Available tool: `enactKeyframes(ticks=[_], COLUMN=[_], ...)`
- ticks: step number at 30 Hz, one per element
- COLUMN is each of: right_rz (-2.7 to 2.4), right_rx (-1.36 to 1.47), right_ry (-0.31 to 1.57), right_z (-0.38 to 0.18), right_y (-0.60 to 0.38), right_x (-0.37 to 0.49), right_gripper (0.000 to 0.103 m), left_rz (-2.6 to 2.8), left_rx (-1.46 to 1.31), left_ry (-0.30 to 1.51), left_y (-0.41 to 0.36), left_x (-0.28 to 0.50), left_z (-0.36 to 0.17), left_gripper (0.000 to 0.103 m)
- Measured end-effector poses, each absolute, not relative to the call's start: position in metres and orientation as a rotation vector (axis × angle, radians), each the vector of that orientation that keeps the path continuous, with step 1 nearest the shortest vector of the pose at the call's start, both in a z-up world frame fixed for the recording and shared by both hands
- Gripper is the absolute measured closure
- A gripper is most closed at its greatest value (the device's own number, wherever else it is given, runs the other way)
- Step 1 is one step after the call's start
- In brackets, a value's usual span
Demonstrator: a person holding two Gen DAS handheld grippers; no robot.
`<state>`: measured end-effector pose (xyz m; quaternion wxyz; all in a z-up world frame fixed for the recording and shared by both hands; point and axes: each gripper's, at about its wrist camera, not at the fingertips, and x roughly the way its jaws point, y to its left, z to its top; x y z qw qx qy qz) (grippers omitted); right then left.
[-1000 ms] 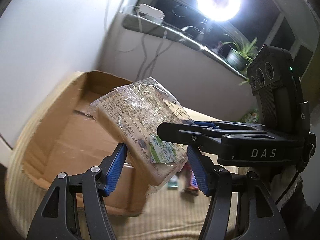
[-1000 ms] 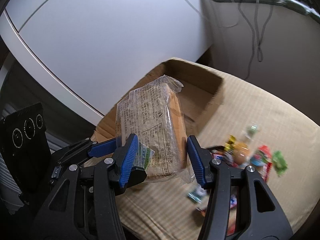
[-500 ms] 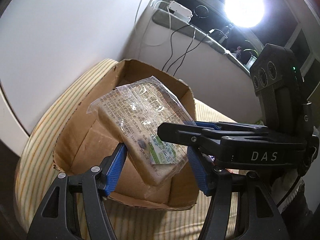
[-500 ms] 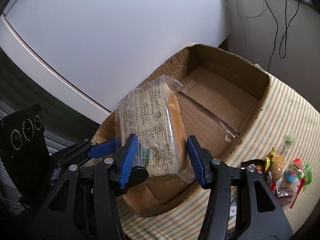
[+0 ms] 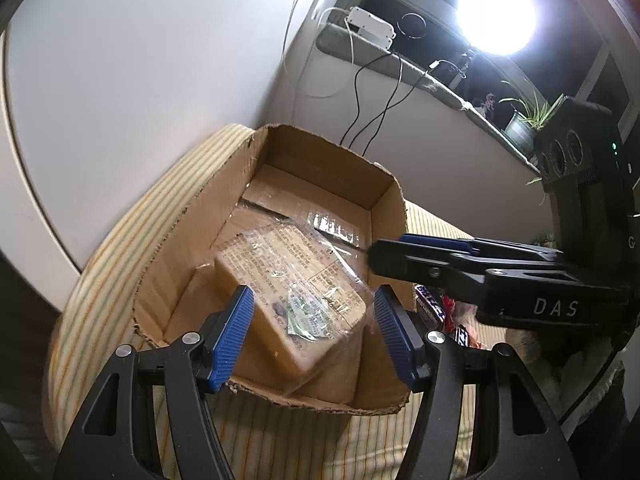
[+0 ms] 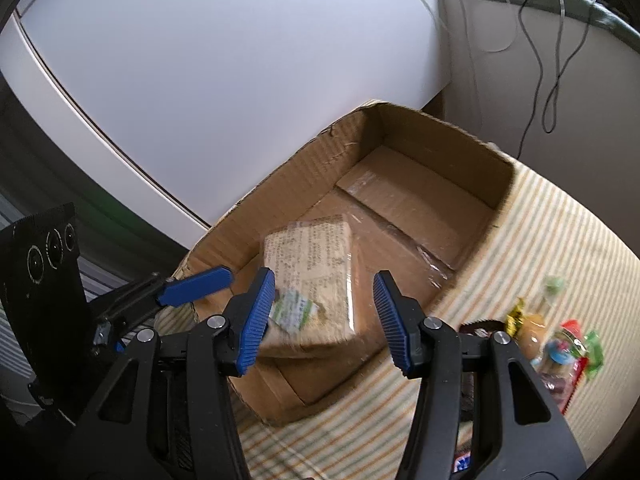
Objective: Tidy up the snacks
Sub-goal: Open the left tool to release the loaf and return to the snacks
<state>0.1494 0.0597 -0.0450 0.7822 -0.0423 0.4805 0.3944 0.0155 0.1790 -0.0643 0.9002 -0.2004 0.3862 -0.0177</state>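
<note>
A bread loaf in clear printed wrap lies tilted inside the open cardboard box, near its front wall. My left gripper hangs open above the box's near edge, its blue pads to either side of the loaf and clear of it. In the right wrist view the loaf is blurred, low in the box. My right gripper is open over it, with a gap on the right side. The left gripper's blue fingers stand apart from the loaf on the left.
The box sits on a striped cloth surface against a white wall. Several small wrapped snacks lie on the cloth right of the box. A ledge with cables, a potted plant and a bright lamp is behind.
Both grippers carried the loaf over the box and a little lower. The loaf has left the pads and dropped into the box.
</note>
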Motion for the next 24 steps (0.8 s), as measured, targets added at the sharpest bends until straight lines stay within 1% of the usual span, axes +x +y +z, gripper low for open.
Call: enactKeyframes(ticks=[9, 15, 16, 18, 19, 24], right_rz=[0.729, 0.601, 0.577, 0.542, 0.526, 0.45], right_rx=[-0.056, -0.062, -0.068, -0.077, -0.083, -0.119], right_ry=[0.98, 0.944, 0.941, 0.938, 0.938, 0.953], right_z=[-0.037, -0.041, -0.043, -0.049, -0.052, -0.068], right_y=[-0.013, -0.073, -0.082, -0.098, -0.106, -0.14], right_x=[0.142, 0.135, 0.134, 0.132, 0.131, 0.12], right_gripper=[0.049, 0.049, 0.048, 0.041, 0.039, 0.038], left_rz=[-0.083, -0.147, -0.161, -0.193, -0.208, -0.254], left_rx=[-0.314, -0.244, -0.235, -0.227, -0.224, -0.205], left_ry=[0.726, 0.738, 0.744, 0.761, 0.772, 0.813], left_y=[0.144, 0.106, 0.1, 0.087, 0.081, 0.055], left_x=[0.002, 0.002, 0.002, 0.003, 0.004, 0.011], left_z=[-0.05, -0.05, -0.051, -0.055, -0.058, -0.07], left_gripper=[0.042, 0.042, 0.042, 0.042, 0.042, 0.042])
